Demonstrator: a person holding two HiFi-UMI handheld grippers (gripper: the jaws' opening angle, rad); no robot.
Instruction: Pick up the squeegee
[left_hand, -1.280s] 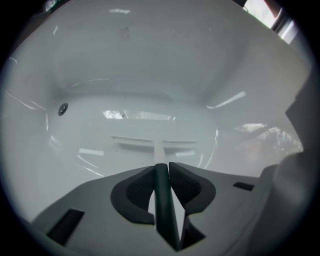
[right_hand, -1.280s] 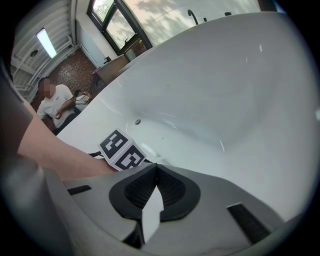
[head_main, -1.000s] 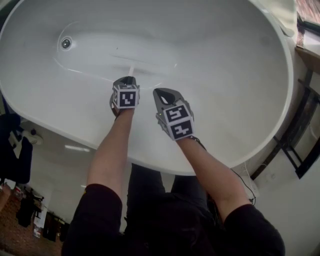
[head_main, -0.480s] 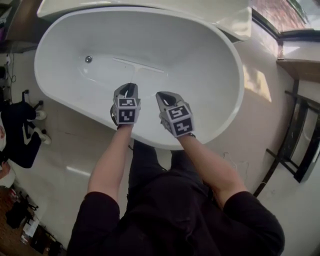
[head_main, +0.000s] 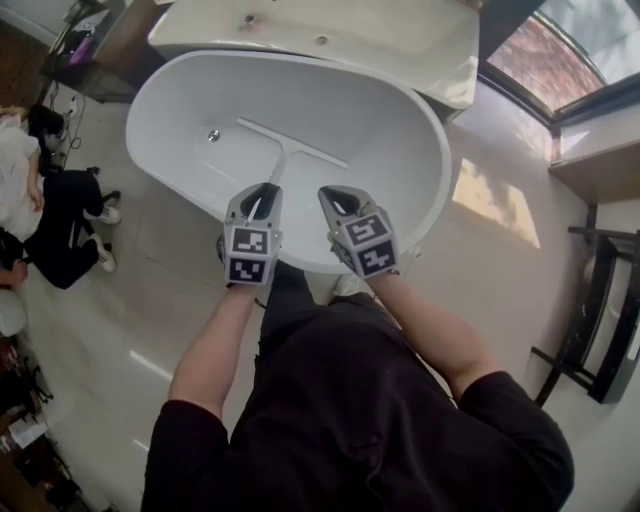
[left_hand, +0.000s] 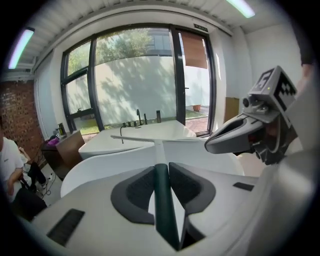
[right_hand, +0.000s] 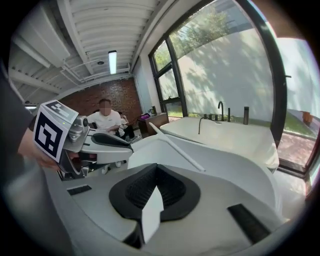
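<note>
The squeegee is white with a long thin blade and a dark green handle. It hangs above the white bathtub, blade pointing away from me. My left gripper is shut on its handle. In the left gripper view the green handle runs between the black pads and the blade sticks out ahead. My right gripper hovers just right of it, shut with nothing in it. The right gripper view shows its pads pressed together, and the squeegee blade crosses ahead.
A second white tub with taps stands behind the bathtub. A person sits on the floor at the far left. Large windows are at the upper right, and a black metal rack stands at the right.
Both grippers have risen out of the tub, and the left one has lifted the squeegee off the tub's bottom. The tub now looks smaller and farther below.
</note>
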